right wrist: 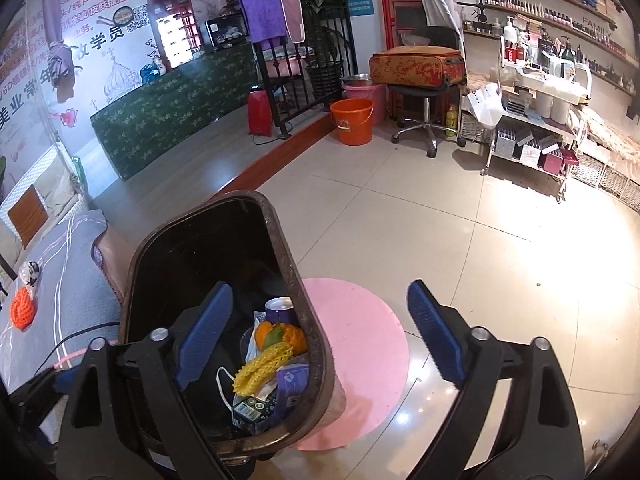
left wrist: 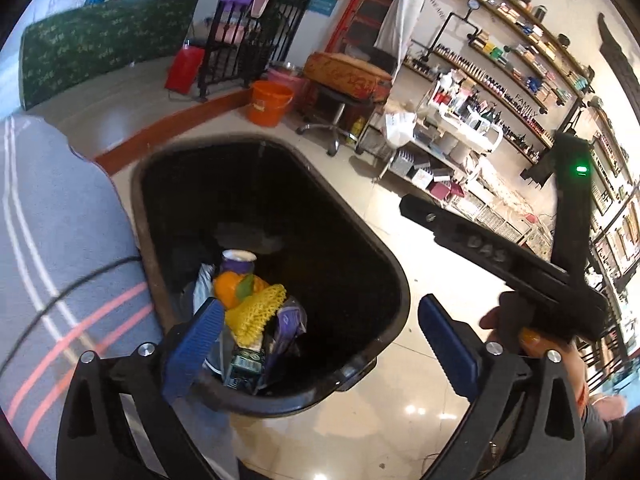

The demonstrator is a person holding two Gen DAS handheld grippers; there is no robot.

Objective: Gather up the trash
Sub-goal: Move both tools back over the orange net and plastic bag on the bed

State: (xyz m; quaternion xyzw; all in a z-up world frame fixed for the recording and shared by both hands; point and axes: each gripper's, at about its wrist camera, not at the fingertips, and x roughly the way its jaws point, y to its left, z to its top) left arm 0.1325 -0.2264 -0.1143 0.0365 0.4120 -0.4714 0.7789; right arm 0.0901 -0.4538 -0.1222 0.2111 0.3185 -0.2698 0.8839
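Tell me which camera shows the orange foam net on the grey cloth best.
The right wrist view: the orange foam net lies in plain sight on the grey striped cloth, at the picture's left edge. The left wrist view shows the cloth but not the net.

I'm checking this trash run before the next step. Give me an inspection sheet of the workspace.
Surface: glossy tiled floor, pink round mat under bin.
Job's things: dark bin holds orange, yellow foam net, purple cup, green carton.
Clutter: orange net on grey cloth.
Grippers: left gripper and right gripper open, empty.
Cables: black cable over the cloth.
Surroundings: orange bucket, stocked shelves.
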